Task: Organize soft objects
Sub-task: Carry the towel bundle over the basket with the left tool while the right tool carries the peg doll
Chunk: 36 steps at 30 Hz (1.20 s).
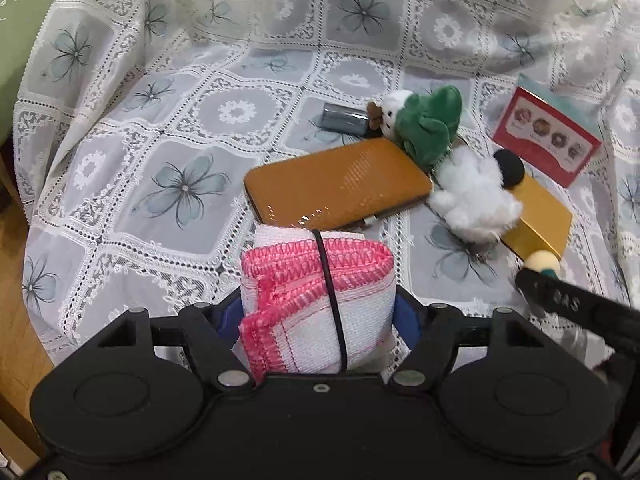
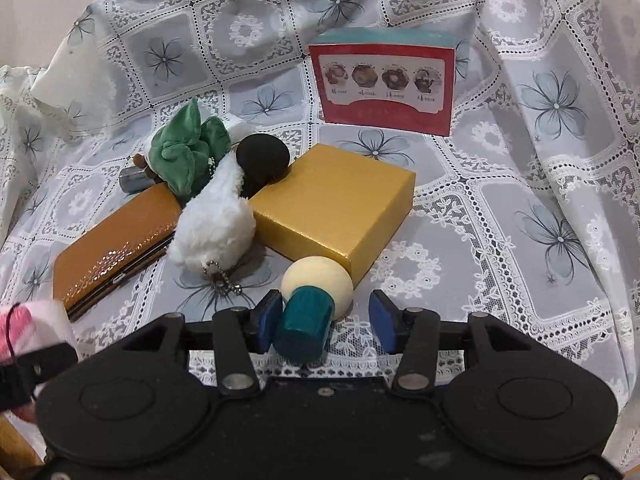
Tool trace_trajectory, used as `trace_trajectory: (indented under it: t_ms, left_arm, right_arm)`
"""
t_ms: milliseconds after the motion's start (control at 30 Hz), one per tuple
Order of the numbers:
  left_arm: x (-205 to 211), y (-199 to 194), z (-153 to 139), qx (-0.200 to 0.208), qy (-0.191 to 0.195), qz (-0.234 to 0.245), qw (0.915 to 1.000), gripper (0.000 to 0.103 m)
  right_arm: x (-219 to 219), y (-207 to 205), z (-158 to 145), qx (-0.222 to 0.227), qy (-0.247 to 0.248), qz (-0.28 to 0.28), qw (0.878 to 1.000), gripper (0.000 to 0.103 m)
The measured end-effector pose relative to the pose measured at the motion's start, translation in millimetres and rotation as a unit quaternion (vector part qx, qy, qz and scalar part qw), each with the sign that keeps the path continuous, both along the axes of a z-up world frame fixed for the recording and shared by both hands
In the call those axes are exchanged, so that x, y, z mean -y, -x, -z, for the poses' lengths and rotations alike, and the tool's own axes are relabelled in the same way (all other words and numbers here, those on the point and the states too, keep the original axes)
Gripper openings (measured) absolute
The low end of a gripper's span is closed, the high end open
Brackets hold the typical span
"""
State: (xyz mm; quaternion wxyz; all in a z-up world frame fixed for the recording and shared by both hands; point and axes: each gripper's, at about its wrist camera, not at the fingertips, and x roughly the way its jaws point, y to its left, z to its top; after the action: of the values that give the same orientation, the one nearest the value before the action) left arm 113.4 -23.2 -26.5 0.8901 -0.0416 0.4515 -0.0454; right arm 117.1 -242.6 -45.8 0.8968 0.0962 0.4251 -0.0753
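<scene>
A seat draped in a white lace cover [image 2: 520,200] printed with grey-blue flowers carries a loose cluster of soft and hard things. The left gripper [image 1: 320,312] is closed on a rolled white cloth with pink stitched edging [image 1: 316,292], bound by a thin black band, held just above the front edge of the cover. The right gripper [image 2: 326,320] has its blue pads spread wide around a mushroom-shaped toy with a cream ball head and teal stem [image 2: 312,308]; one pad touches or nearly touches the stem, the other stands apart, so nothing is clamped. The toy lies at the front edge, its head against a gold box [image 2: 336,208]. Towards the middle lie one green plush toy [image 2: 188,152] and one fluffy white plush with a bead chain [image 2: 216,220], both resting partly on an orange-brown hard case [image 2: 112,248]. A black round-headed object [image 2: 262,156] sits between the plushes and the gold box; whether it is soft cannot be told. One small grey cylinder [image 1: 346,118] lies behind the case, and one red picture box [image 2: 384,84] stands upright near the back. Judging from this, sorting is at an early stage: one cloth is in hand, no gathered pile of soft things is visible, and both plushes are still mixed among the hard items.
</scene>
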Motion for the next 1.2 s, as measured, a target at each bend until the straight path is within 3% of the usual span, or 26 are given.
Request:
trace_trajectory:
  t_ms: [100, 133, 167, 367, 633, 900, 1200]
  left_arm:
    - [2.6, 2.9, -0.1, -0.007, 0.003, 0.009, 0.9999, 0.068]
    - [3.3, 3.9, -0.6, -0.009, 0.003, 0.013, 0.9999, 0.068]
    - [3.8, 5.4, -1.5, -0.011, 0.004, 0.017, 0.9998, 0.068]
    - [-1.2, 17.2, -9.4, -0.029, 0.014, 0.036, 0.9988, 0.068]
    - [-11.6, 47.8, -25.9, -0.032, 0.006, 0.062, 0.9976, 0.068]
    - [-20.2, 81.4, -27.7, -0.062, 0.013, 0.085, 0.9944, 0.068]
    - [-24.9, 111.9, -11.8, -0.114, 0.014, 0.104, 0.9879, 0.068]
  right_arm:
    - [-0.6, -3.2, 0.3, -0.004, 0.0, 0.001, 1.0, 0.045]
    - [-0.1, -3.3, 0.1, -0.006, -0.004, -0.002, 1.0, 0.037]
    - [0.3, -3.4, -0.7, -0.009, -0.012, -0.007, 1.0, 0.036]
    - [3.0, 14.3, -14.5, -0.011, -0.035, -0.008, 0.999, 0.036]
    - [1.4, 70.5, -55.6, 0.016, -0.056, -0.024, 0.998, 0.036]
    - [-14.4, 132.8, -90.5, 0.039, -0.054, -0.063, 0.996, 0.037]
    - [-31.0, 174.2, -87.3, -0.007, -0.052, -0.108, 0.993, 0.037]
